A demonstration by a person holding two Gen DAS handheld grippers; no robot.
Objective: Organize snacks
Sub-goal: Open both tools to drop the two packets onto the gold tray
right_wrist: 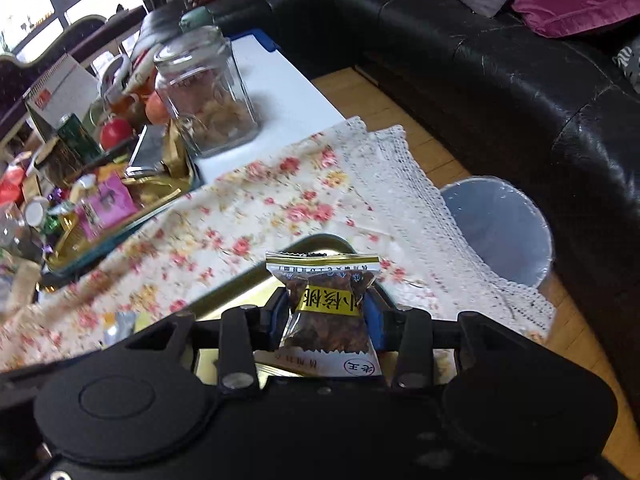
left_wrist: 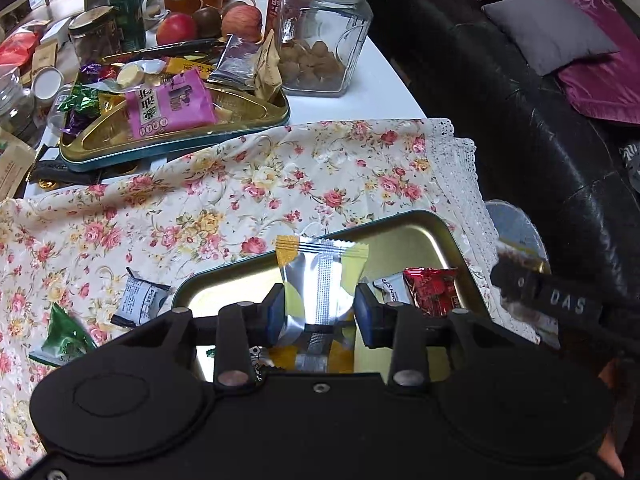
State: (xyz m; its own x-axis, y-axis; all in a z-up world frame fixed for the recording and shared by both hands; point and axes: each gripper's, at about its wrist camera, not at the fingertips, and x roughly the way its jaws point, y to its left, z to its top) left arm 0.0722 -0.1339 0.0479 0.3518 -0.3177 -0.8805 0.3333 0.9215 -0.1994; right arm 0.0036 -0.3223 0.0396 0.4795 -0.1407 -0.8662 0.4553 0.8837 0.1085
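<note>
Silver packet (left_wrist: 320, 284): foil snack wrapper with yellow ends, standing upright, pinched at its lower part between the blue pads of the left gripper (left_wrist: 320, 312). Held above the near tin (left_wrist: 448, 240).

Brown packet (right_wrist: 326, 308): clear wrapper with gold band and dark contents, upright, clamped between the pads of the right gripper (right_wrist: 328, 312). Also held over the near tin (right_wrist: 320, 242); a white-ended wrapper shows just under it.

Near tin: gold, mirror-bright inside, rounded corners, resting on the cloth (left_wrist: 240, 192). Contents visible in the left view: red packet (left_wrist: 432, 290) and, touching it on the left, a white packet (left_wrist: 390, 288), both near the right wall.

Cloth: cream with pink roses and a lace edge, spread over the white table (left_wrist: 384, 80). Lying on it left of the near tin: grey packet (left_wrist: 138, 300) just beside the tin's corner, green packet (left_wrist: 66, 338) further left.

Far tin (left_wrist: 180, 148): gold with teal rim, beyond the cloth, heaped with sweets; pink packet (left_wrist: 168, 106) on top.

Jar (left_wrist: 320, 32): square glass, open, round brown snacks at the bottom, standing right of the far tin.

Apples (left_wrist: 208, 24), green can (left_wrist: 128, 12): behind the far tin.

Bin (right_wrist: 500, 228): lined, on the wood floor beside the table's corner.

Sofa (right_wrist: 520, 80): black leather, with grey and magenta cushions.
</note>
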